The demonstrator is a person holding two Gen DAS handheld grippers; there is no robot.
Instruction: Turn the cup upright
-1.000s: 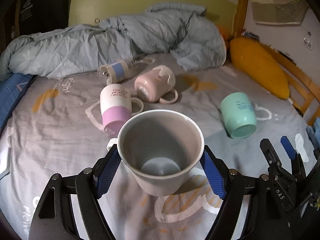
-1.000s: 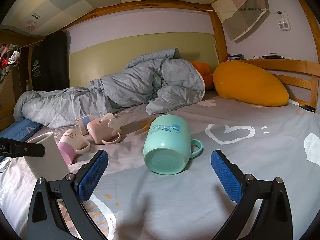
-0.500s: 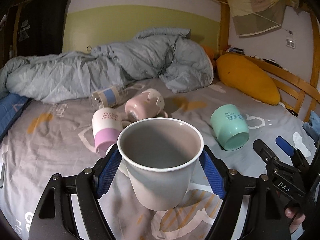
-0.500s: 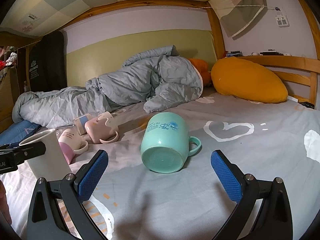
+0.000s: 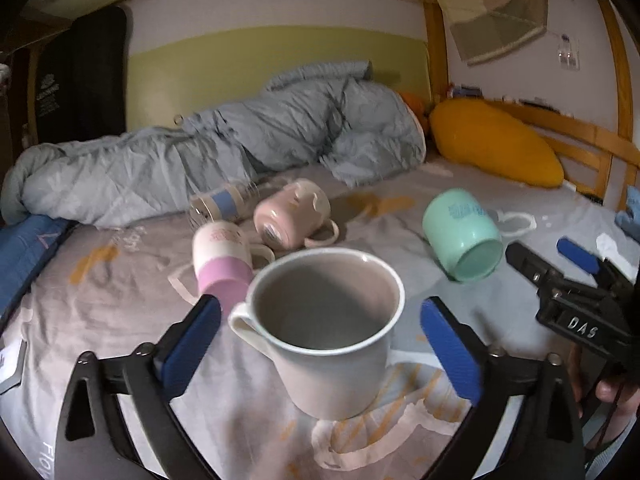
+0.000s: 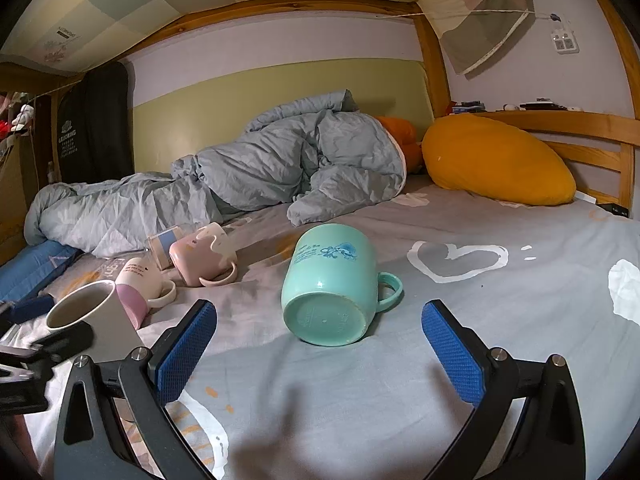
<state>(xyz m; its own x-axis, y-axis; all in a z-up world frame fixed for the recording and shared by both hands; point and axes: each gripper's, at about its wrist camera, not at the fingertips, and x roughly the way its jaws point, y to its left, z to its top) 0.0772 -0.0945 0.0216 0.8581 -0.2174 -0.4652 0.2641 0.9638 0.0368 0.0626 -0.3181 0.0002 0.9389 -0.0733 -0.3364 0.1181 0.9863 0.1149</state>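
Observation:
A white mug (image 5: 332,344) stands upright on the bed sheet between the open fingers of my left gripper (image 5: 320,344), with gaps on both sides; it also shows in the right wrist view (image 6: 92,316). A mint green mug (image 6: 332,284) lies on its side, bottom toward me, just ahead of my open, empty right gripper (image 6: 320,344). It also shows in the left wrist view (image 5: 464,232). A pink and white mug (image 5: 224,256) and a pale pink mug (image 5: 292,216) lie on their sides behind.
A small glass jar with a blue band (image 5: 220,206) lies by the pink mugs. A crumpled grey duvet (image 6: 240,184) and an orange pillow (image 6: 496,160) lie at the back. A wooden bed rail (image 6: 592,136) runs along the right.
My left gripper has opened and let go of the white mug, which now stands on the sheet with its handle to the left. The right gripper has edged closer to the green mug.

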